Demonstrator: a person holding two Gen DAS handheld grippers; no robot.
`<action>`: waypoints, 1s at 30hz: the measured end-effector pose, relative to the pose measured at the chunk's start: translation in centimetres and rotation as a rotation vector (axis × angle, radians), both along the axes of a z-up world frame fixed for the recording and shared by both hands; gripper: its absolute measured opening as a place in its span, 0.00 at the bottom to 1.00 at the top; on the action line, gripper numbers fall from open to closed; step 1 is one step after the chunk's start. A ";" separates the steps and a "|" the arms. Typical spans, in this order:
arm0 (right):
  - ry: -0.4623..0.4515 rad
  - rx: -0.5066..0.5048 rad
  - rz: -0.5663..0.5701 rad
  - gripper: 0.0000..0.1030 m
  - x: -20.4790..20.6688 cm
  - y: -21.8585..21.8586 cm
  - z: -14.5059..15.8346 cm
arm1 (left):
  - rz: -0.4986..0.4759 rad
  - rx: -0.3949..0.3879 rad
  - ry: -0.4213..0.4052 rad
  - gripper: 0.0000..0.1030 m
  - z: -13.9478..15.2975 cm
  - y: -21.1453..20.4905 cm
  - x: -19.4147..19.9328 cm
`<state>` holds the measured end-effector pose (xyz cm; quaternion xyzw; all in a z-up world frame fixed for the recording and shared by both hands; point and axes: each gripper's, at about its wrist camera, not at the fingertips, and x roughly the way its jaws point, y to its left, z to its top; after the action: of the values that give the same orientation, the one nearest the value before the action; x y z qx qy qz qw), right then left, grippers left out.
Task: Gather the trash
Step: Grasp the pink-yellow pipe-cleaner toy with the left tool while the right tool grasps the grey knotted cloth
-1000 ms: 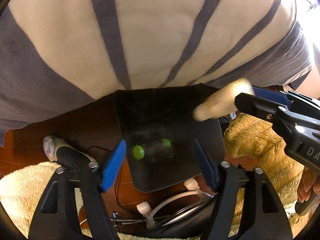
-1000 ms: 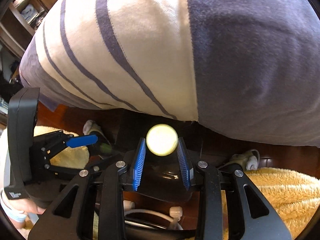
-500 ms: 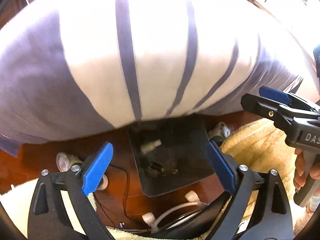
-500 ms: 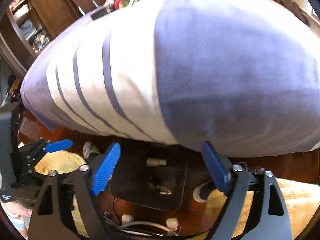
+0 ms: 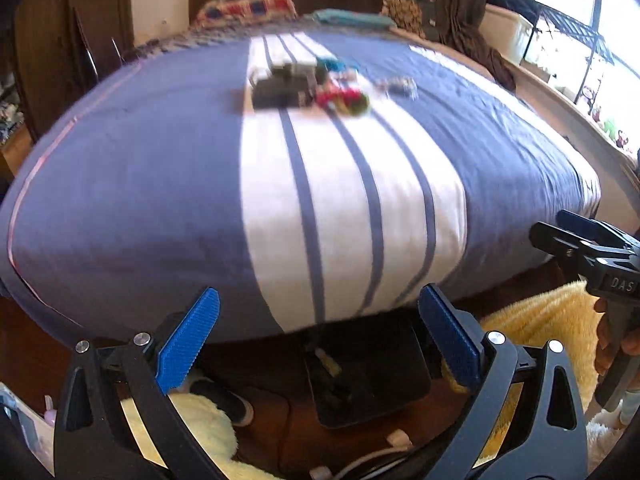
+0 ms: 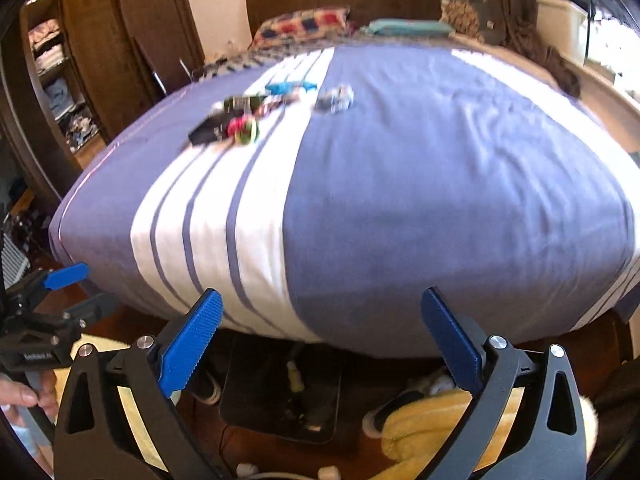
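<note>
While spread wide and holding nothing, free for a fresh pick: left gripper and right gripper, both low in frame. Just beyond the blue pads, lower centre, tucked below the overhang of the striped cover: black bin, a few pale scraps inside. Further out, upper centre of the left view and upper left of the right view: trash pile lying on that cover, well apart from both tools. Blurred, so hard to name piece by piece; dark flat packets, a red-and-green crumple, a blue wrapper, a grey scrap off to the right. Probably light, thin, crinkly and slick; likely to slide on the soft bedding or fold under pressure. Best pinched at an edge or raised crease, one piece at a time, pressing little into the fabric.
</note>
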<state>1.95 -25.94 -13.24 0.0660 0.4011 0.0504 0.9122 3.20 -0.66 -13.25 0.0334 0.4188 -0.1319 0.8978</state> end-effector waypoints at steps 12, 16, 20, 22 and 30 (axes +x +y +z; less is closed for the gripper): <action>-0.096 -0.045 -0.037 0.97 3.5 -1.6 3.8 | 0.082 0.019 -0.054 0.92 3.5 2.5 4.7; -0.095 -0.053 -0.027 0.97 5.6 -1.1 3.9 | 0.090 0.030 -0.049 0.92 3.5 2.7 6.8; -0.080 -0.079 -0.016 0.97 8.2 -0.5 3.1 | 0.088 0.030 -0.027 0.92 2.9 2.5 9.0; -0.065 -0.088 -0.024 0.97 9.9 -0.5 2.5 | 0.073 0.025 -0.015 0.92 2.5 1.9 10.1; -0.043 -0.101 -0.055 0.96 16.6 -1.4 1.3 | -0.005 0.027 0.011 0.92 1.2 -2.3 13.7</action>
<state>18.56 -27.32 -11.90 0.0297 0.3816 0.0065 0.9238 16.88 -2.96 -12.09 0.0457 0.4254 -0.1289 0.8946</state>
